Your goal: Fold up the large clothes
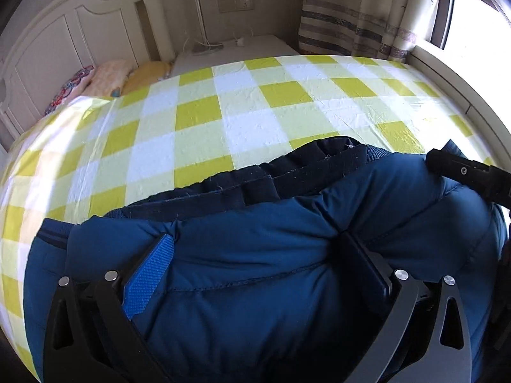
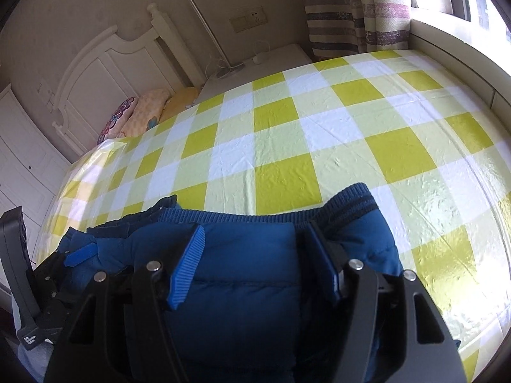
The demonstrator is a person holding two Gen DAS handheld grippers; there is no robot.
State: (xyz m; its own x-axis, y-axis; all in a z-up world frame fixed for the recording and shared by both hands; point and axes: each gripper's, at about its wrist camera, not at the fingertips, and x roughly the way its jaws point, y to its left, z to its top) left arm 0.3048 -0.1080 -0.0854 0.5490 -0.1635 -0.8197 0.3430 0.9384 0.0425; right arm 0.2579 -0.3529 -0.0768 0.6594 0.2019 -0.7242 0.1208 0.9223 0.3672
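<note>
A puffy blue jacket (image 1: 255, 255) with a dark navy lining lies bunched at the near edge of the bed; it also shows in the right wrist view (image 2: 249, 271). My left gripper (image 1: 255, 239) has its jaws wide apart with jacket padding bulging between the blue pads (image 1: 150, 274). My right gripper (image 2: 252, 239) stands the same way, jaws apart, over the jacket's ribbed hem (image 2: 242, 215). The right gripper shows at the right edge of the left wrist view (image 1: 472, 175). The left gripper shows at the lower left of the right wrist view (image 2: 80, 255).
The bed carries a yellow-and-white checked sheet (image 1: 242, 111) (image 2: 303, 134). Pillows (image 1: 105, 78) lie by the white headboard (image 1: 64, 41) at far left. A nightstand (image 1: 233, 51) with a lamp base stands behind the bed. A curtain (image 1: 357, 12) and window ledge are at far right.
</note>
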